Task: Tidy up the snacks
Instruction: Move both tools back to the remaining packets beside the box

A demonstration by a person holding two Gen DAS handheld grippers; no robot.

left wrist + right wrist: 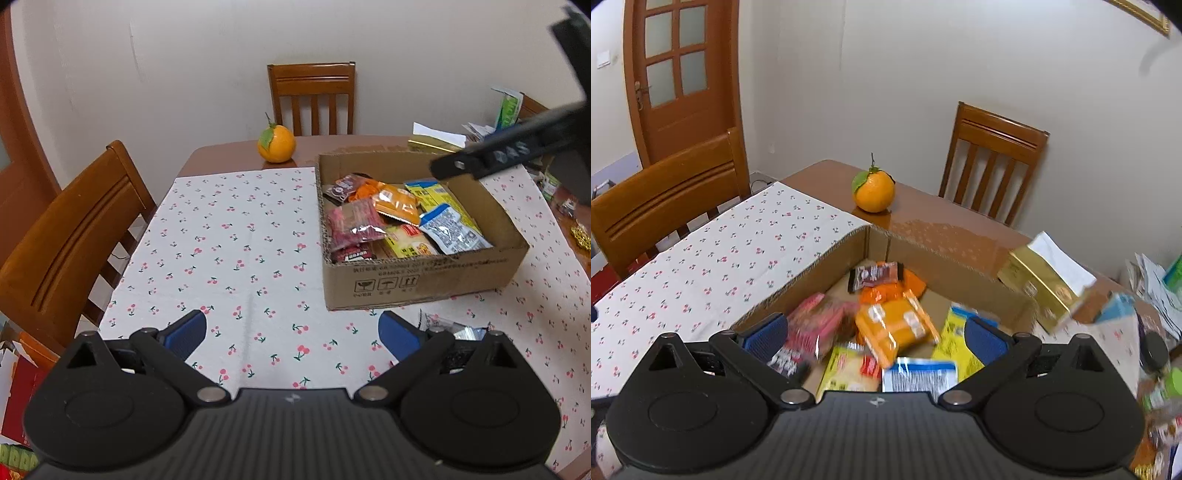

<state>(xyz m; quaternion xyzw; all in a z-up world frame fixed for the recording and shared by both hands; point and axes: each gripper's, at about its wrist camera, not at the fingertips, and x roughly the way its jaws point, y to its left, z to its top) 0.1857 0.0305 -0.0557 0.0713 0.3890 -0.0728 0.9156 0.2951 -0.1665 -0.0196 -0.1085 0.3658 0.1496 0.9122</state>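
Note:
A shallow cardboard box point(417, 284) sits on the cherry-print tablecloth point(229, 251) and holds several snack packets: orange point(397, 203), red point(354, 225), yellow point(410, 245) and blue-and-white point(452, 230). My left gripper point(291, 334) stands open low over the cloth, in front of the box, with nothing between its blue pads. A clear packet point(456, 330) lies on the cloth just behind its right finger. My right gripper point(875, 338) hovers open above the box point(812, 280), over the orange packet point(897, 328) and the blue-and-white one point(919, 374), gripping nothing. One of its fingers point(480, 162) shows over the box's far corner.
An orange fruit with a leaf point(276, 144) stands on the bare wooden table behind the cloth. Wooden chairs are at the far side point(314, 99) and the left point(74, 236). A gold box point(1045, 291), papers and small items crowd the table's right side. A door point(679, 74) is at the left.

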